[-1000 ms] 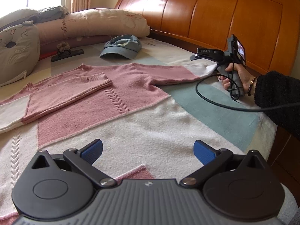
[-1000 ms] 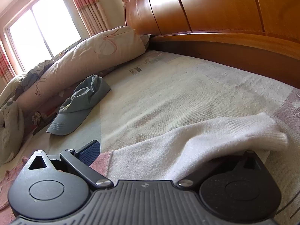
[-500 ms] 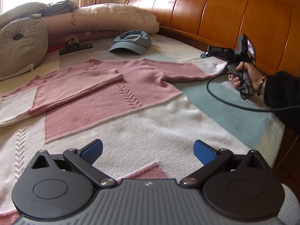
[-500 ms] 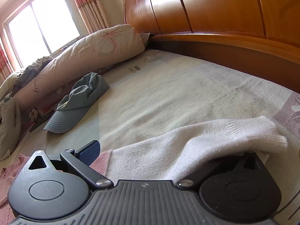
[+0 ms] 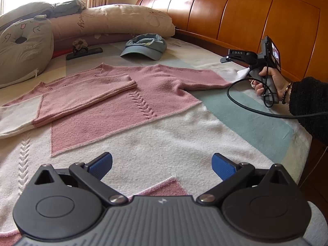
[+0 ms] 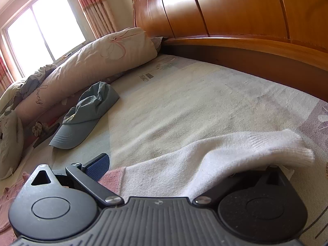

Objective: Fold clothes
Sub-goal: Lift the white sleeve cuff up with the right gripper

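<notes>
Lying flat mid-frame on the bed [image 5: 256, 119], the pink-and-white knitted sweater [image 5: 114, 102] has one sleeve folded across. Left hand-held gripper [image 5: 162, 164] hovers spread, empty. Right hand-held gripper [image 6: 184, 164] straddles the white cuff [image 6: 266, 145]; closure cannot be told.

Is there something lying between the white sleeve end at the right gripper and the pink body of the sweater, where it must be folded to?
Nothing visible: the sleeve runs unobstructed to the sweater body. The cap lies farther back.
</notes>
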Motion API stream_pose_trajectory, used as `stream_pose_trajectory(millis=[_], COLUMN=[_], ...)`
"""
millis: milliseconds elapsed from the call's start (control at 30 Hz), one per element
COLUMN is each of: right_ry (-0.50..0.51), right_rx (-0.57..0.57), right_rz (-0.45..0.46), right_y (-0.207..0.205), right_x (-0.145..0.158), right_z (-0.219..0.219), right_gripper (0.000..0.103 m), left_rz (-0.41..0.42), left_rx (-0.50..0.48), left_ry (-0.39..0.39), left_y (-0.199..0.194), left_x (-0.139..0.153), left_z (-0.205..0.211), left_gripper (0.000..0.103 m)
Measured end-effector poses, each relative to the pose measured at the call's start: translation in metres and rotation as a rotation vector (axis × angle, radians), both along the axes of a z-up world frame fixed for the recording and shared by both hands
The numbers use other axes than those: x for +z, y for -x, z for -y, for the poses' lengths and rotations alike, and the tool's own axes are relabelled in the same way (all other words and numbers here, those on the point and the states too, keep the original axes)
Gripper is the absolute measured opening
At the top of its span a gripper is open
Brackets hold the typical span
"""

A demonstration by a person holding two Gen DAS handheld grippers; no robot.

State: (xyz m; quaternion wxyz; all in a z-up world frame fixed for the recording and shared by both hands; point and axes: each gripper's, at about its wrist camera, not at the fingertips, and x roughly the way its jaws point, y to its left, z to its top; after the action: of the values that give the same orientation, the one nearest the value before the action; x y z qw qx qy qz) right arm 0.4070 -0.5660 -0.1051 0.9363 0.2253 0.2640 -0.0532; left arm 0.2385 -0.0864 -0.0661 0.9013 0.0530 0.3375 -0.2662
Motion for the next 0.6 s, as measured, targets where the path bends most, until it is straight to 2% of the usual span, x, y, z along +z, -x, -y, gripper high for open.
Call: stream_pose_trajectory(millis=[600], right_ry=[0.028], right_rx=[0.007], right_rz=[0.013], right_y=[-0.002], right_x=[0.018], right_z=[-0.01], right_gripper=[0.103], left_rz=[0.009], left_rx=[-0.001], left_ry=[0.032], left_y=[-0.001], left_x=[0.003], left_z=[-0.009], left_gripper=[0.102])
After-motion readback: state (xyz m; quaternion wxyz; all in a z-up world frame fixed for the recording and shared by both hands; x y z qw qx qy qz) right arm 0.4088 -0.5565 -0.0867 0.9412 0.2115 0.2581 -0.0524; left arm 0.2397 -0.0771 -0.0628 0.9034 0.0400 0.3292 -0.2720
